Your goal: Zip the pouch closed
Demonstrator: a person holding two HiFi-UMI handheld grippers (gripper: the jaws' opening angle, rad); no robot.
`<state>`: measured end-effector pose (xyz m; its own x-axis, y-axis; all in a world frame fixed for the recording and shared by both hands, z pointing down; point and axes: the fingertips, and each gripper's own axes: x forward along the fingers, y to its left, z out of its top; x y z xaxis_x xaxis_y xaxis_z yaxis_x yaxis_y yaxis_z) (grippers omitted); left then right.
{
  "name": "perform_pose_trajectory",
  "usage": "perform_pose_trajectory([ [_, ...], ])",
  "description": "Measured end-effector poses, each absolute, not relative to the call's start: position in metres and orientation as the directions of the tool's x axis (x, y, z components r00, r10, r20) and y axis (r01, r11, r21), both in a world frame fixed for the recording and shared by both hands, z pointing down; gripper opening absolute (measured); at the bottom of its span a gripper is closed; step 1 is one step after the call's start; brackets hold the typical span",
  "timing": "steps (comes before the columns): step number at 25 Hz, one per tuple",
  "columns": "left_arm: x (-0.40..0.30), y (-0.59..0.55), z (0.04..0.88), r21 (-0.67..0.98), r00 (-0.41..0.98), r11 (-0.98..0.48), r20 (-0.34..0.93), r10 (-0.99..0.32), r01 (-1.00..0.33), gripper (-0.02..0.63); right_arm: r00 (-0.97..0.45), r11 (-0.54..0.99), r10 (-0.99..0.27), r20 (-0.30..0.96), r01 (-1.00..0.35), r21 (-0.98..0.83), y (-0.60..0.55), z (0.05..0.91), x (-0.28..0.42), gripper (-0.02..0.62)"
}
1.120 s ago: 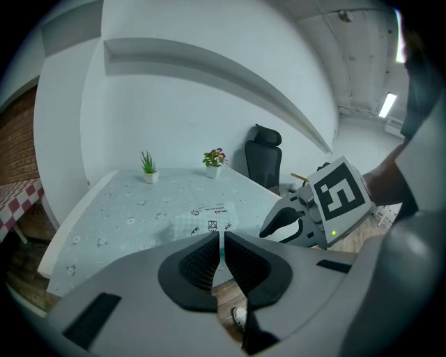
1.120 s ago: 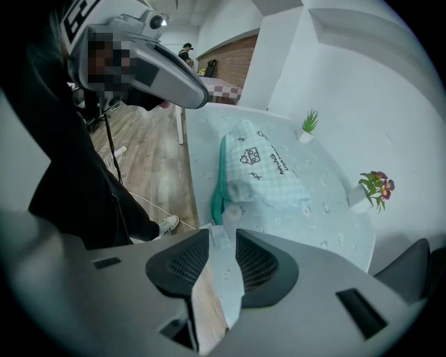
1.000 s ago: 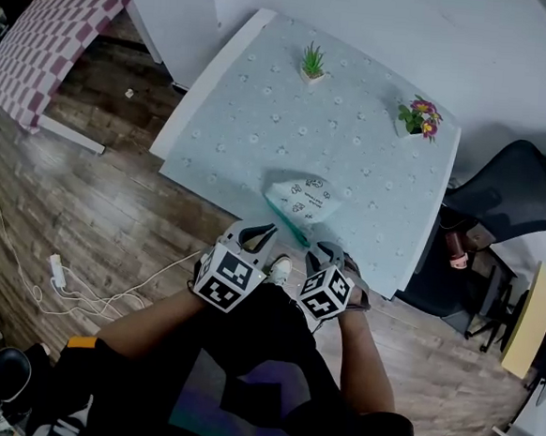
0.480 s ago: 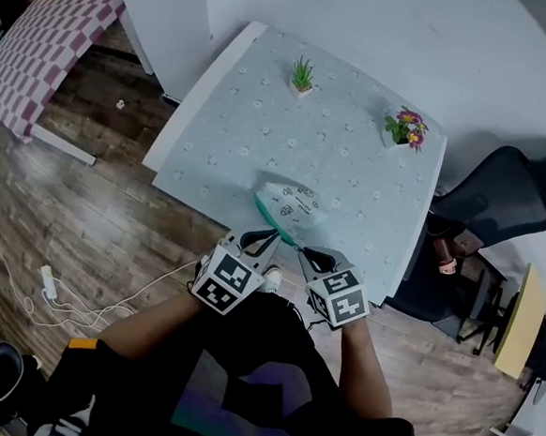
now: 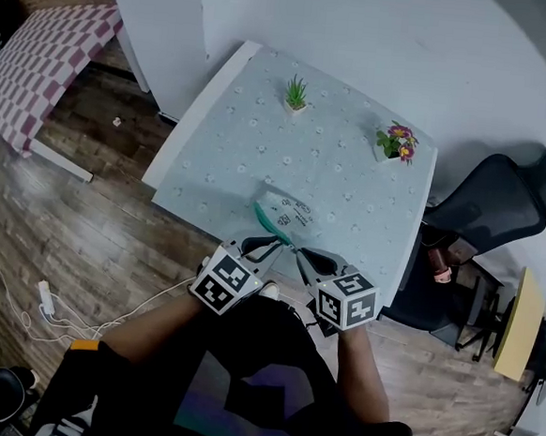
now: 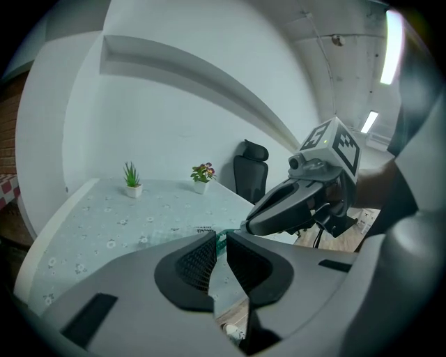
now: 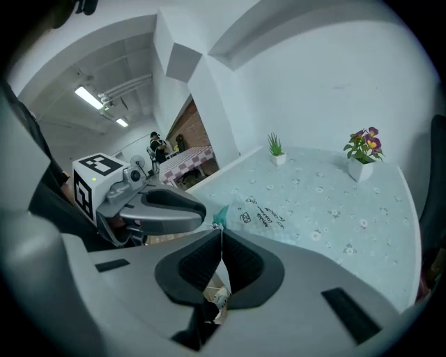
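A clear pouch (image 5: 292,210) with a teal zipper edge lies near the front edge of the pale flowered table (image 5: 243,116). Both grippers meet at its near end. My left gripper (image 5: 276,245) holds the teal edge (image 6: 220,239) between its tips. Its jaws have just eased open a little and a thin gap shows between the pads. My right gripper (image 5: 300,253) has just been closing. In the right gripper view its jaws stand pressed together (image 7: 221,226) on a thin pale tab at the zipper's end. The pouch (image 7: 261,217) stretches away beyond them.
A small green plant (image 5: 295,94) and a pot of flowers (image 5: 396,142) stand at the table's far side. A black office chair (image 5: 500,207) is to the right. A checked table (image 5: 41,53) and a white cable (image 5: 50,298) on the wooden floor are to the left.
The right gripper has rolled, risen and closed its jaws from wide open onto the pouch's near end. The left gripper has shifted slightly up.
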<state>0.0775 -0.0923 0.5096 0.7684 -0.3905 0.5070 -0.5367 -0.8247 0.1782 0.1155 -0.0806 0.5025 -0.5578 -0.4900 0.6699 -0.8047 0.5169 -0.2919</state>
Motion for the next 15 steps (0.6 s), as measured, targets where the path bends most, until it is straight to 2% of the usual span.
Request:
perform_pose_trajectory([
  [15, 0.096, -0.081, 0.502, 0.216, 0.835, -0.878, 0.467, -0.290, -0.426, 0.089, -0.542, 0.465, -0.526, 0.655, -0.828, -0.313, -0.087, 0.499, 0.117, 0.020],
])
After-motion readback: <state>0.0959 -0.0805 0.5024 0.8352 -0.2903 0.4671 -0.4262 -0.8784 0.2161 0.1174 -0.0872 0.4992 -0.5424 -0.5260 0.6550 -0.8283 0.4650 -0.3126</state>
